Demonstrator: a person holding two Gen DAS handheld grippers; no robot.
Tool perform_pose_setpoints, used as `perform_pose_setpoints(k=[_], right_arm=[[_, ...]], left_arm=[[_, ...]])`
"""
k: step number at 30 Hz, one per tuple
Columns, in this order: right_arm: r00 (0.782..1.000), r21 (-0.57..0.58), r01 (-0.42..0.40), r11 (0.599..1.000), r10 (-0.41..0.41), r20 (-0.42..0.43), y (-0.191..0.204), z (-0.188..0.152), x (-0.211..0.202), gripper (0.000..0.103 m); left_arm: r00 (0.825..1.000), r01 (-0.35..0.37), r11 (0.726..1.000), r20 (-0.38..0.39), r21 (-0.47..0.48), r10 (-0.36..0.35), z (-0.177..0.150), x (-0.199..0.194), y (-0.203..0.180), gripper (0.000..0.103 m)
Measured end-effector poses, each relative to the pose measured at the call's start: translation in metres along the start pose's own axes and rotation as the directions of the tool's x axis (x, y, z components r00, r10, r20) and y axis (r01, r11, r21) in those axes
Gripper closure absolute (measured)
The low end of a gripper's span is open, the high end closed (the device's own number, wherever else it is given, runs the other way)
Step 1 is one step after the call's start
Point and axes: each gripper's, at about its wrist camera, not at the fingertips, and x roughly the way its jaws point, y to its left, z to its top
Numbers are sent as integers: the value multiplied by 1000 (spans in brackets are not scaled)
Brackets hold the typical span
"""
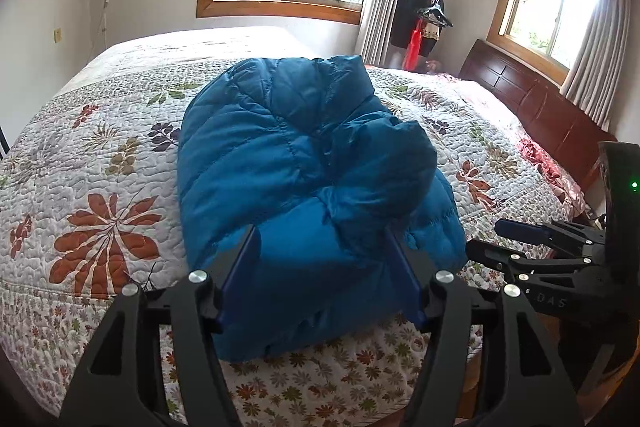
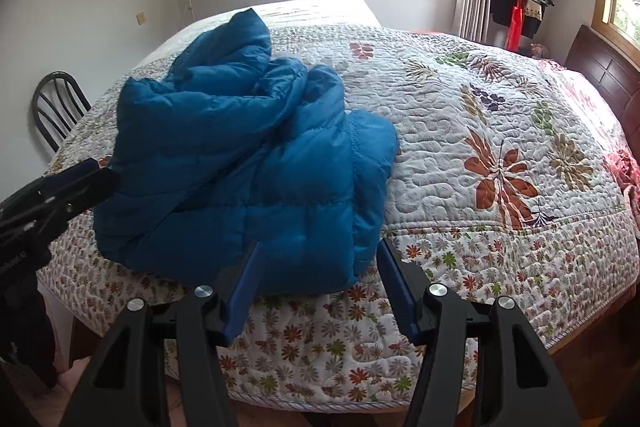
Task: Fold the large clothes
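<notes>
A blue puffer jacket (image 1: 304, 187) lies folded into a thick bundle near the front edge of the bed; it also shows in the right wrist view (image 2: 256, 167). My left gripper (image 1: 320, 235) is open and empty, its blue fingers just above the bundle's near end. My right gripper (image 2: 316, 251) is open and empty, hovering at the bundle's near right corner. The right gripper also shows at the right of the left wrist view (image 1: 532, 239), and the left gripper at the left of the right wrist view (image 2: 72, 183).
The bed carries a white quilt with flower prints (image 1: 100, 187), also in the right wrist view (image 2: 500, 147). A dark wooden headboard (image 1: 540, 107) stands at the right. A black chair (image 2: 56, 107) stands left of the bed. A coat rack with clothes (image 1: 424, 11) stands in the corner.
</notes>
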Motion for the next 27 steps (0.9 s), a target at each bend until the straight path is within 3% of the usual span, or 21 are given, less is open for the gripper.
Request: perform_pose_setpoints(k=[12, 22, 27], right_arm=[[1000, 4, 15, 1000, -15, 18, 9, 1, -8, 44], [998, -30, -28, 999, 29, 56, 39, 15, -18, 43], [993, -17, -70, 997, 71, 89, 46, 23, -26, 35]], left_arm=[[999, -54, 998, -9, -24, 54, -10, -7, 17, 39], [995, -96, 995, -9, -36, 96, -12, -10, 28, 39], [992, -124, 991, 5, -58, 125, -9, -14, 38, 39]])
